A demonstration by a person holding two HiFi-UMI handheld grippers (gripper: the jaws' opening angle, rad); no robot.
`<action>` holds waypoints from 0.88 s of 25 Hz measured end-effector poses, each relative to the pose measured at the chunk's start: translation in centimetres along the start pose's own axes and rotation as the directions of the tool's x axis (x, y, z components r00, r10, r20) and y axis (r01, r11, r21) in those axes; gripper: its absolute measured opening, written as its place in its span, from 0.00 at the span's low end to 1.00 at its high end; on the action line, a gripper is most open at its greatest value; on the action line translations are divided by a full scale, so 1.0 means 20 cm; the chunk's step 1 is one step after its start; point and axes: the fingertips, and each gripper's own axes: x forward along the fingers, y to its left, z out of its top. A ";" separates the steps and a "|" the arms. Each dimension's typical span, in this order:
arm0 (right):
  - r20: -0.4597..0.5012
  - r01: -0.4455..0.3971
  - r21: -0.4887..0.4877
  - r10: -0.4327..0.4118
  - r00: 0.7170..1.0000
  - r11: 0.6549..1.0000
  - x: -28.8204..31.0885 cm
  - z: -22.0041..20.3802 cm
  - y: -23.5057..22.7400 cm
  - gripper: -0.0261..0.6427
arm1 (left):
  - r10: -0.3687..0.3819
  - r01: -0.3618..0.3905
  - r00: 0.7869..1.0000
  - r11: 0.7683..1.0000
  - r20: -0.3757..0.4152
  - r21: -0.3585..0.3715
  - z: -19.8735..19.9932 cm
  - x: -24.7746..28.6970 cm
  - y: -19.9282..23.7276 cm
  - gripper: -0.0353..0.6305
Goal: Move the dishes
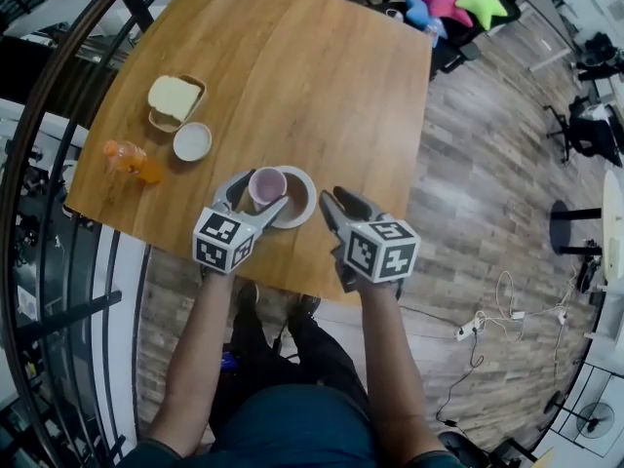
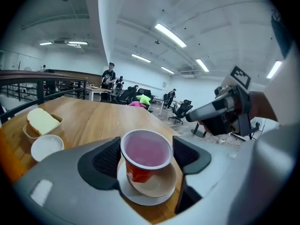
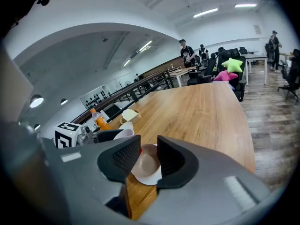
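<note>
**Editor:** Where did the cup (image 1: 265,184) stand?

**Photographer:** It sat in a beige dish (image 2: 159,184) on a white plate (image 1: 310,201), near the front edge of the worktop (image 1: 312,76). The left tool (image 2: 146,157) was closed on the cup just under its rim.

**Editor:** And the right tool (image 3: 148,153)?

**Photographer:** Narrowly parted and holding nothing, it hovered just beside the plate's right side.

**Editor:** What looked risky?

**Photographer:** The cup appeared to taper, so a grip that high might have slipped or tipped it, spilling any contents. A lift could also have dragged the loose dish, and the stack lay close enough to the edge to slide off.
</note>
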 end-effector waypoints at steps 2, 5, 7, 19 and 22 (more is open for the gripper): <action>-0.007 -0.001 -0.002 0.001 1.000 1.000 0.02 0.00 0.01 0.21 | 0.004 -0.004 1.000 1.000 0.020 -0.010 0.04 -0.04 0.03 0.57; -0.019 -0.001 -0.006 0.001 1.000 1.000 0.06 -0.01 0.03 0.21 | 0.015 -0.014 0.999 1.000 0.040 -0.009 0.09 -0.09 0.08 0.57; -0.029 -0.001 -0.008 0.000 1.000 1.000 0.09 -0.01 0.04 0.21 | 0.023 -0.023 0.999 1.000 0.048 -0.010 0.11 -0.13 0.12 0.57; -0.072 0.005 -0.015 -0.006 0.997 1.000 0.24 -0.03 0.11 0.21 | 0.089 -0.088 0.995 0.996 0.044 -0.013 0.10 -0.32 0.37 0.57; -0.084 0.010 -0.017 -0.011 0.996 1.000 0.27 -0.03 0.12 0.21 | 0.109 -0.109 0.993 0.994 0.036 -0.016 0.09 -0.38 0.43 0.56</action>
